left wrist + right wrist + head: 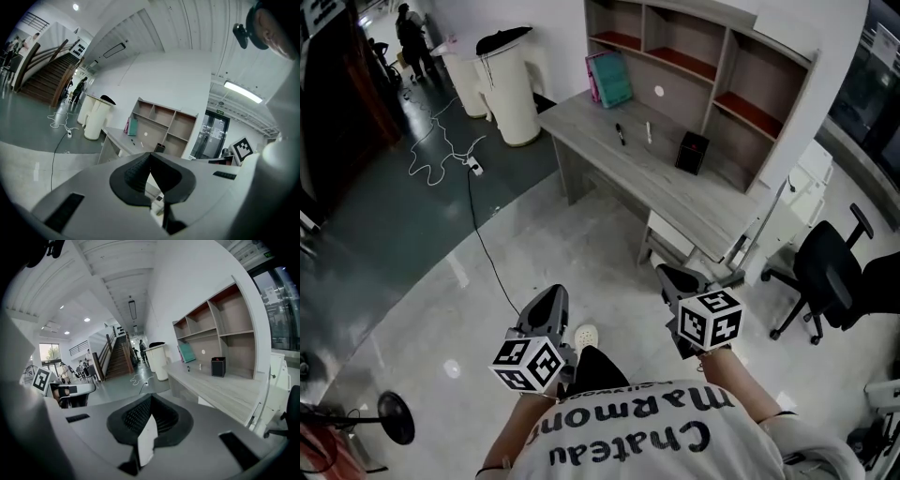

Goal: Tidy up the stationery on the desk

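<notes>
Grippers: two; left gripper point(546, 305) at 7 o'clock, right gripper point(679, 281) at 5 o'clock, each with jaws pressed together, empty.
Room: bare floor point(581, 244) lies open up to the desk point(675, 187) front edge; one office chair point(830, 272) at 3 o'clock.
Stationery: at 12 o'clock on the desk, well apart from both grippers: one black pen point(620, 134), one white pen point(649, 132), one black box point(692, 152), two books point(610, 79).
Gripper views only: one staircase point(47, 79).

The head camera looked steeply down, from well back, at the desk surface point(675, 178) and shelf unit point(712, 75). Cameras riding the left gripper point(549, 298) and right gripper point(671, 277) faced forward from low down, sharing that same distant surface.
</notes>
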The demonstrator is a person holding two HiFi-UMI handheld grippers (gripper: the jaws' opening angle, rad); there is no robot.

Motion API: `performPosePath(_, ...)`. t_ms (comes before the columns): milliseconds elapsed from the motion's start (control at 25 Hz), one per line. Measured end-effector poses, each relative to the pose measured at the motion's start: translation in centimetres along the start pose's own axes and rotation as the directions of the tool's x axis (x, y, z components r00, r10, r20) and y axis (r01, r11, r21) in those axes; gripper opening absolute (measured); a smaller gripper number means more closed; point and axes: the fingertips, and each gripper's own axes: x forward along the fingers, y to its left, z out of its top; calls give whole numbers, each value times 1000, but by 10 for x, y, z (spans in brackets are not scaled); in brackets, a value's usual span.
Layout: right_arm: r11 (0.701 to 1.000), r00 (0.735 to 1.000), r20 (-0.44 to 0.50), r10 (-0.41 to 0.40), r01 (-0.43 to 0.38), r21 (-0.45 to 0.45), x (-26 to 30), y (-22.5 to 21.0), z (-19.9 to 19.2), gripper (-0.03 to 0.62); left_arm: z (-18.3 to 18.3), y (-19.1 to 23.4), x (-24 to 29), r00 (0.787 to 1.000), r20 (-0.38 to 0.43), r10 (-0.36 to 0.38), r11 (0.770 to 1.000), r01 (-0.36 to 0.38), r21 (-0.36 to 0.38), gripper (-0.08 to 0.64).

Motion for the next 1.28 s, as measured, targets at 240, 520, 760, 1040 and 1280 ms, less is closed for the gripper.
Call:
performPosePath(240, 999, 998, 22, -52, 52, 4, 52, -15, 43, 11, 49, 26, 58, 998, 4, -69, 997, 69, 43, 15)
performPosePath(520, 997, 995, 68, -71, 71, 11, 118, -15, 102, 11, 115, 69, 107, 994, 22, -107, 991, 105, 84, 15)
performPosePath(760, 997, 991, 104, -82, 82, 1, 166, -11, 141, 11, 160, 102, 140, 988, 60, -145, 984, 138, 110, 15)
performPosePath(1040, 993, 986, 125, -113, 115, -8, 204, -15, 164, 11, 197, 131, 164, 975, 135, -179, 972, 154, 177, 15)
performPosePath(1280, 992, 983, 137, -124, 126, -8, 227, -17, 180, 11, 207, 163, 181, 979, 123, -161, 985, 151, 88, 15)
